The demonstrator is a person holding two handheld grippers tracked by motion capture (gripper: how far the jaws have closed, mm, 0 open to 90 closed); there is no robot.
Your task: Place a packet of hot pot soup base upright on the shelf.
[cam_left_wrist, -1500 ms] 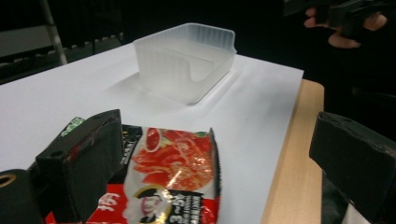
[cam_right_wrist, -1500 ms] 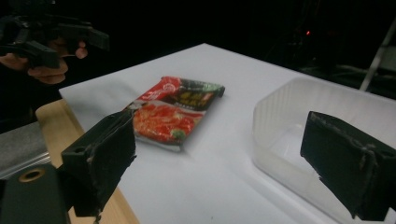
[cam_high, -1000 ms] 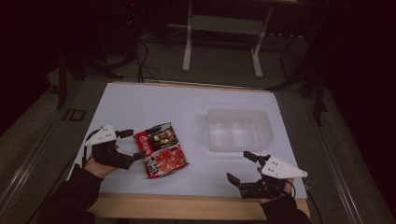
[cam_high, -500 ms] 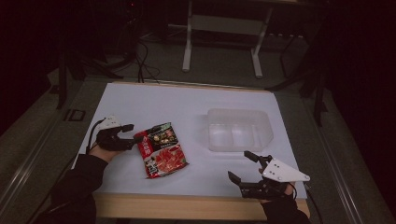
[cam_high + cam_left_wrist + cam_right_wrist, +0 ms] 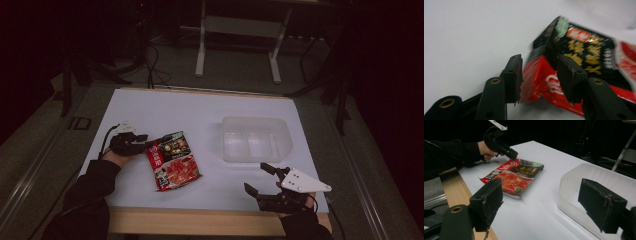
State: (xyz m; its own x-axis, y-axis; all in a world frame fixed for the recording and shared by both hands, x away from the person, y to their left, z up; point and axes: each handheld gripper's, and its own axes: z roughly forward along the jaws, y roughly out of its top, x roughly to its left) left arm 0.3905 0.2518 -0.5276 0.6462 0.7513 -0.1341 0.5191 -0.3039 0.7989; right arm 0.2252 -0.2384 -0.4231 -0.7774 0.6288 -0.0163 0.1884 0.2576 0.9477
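A red and black snack packet (image 5: 172,160) lies flat on the white table, left of centre. My left gripper (image 5: 144,140) is low at the packet's left corner. In the left gripper view the jaws (image 5: 541,75) stand on either side of that corner of the packet (image 5: 579,50). They have just been closing, and a gap still shows at the pads. My right gripper (image 5: 256,177) hovers open near the front right edge, nothing between its fingers (image 5: 544,202). The right gripper view also shows the packet (image 5: 514,176) and the left gripper (image 5: 511,153) beyond it.
A clear plastic container (image 5: 255,120) sits right of centre on the table, its rim (image 5: 574,177) close ahead of my right gripper. The wooden front edge (image 5: 200,222) runs along the near side. A stand's legs (image 5: 200,60) rise behind the table.
The left hand has moved forward and down to the packet's left corner, and its jaws have narrowed around it. The right hand has stayed put.
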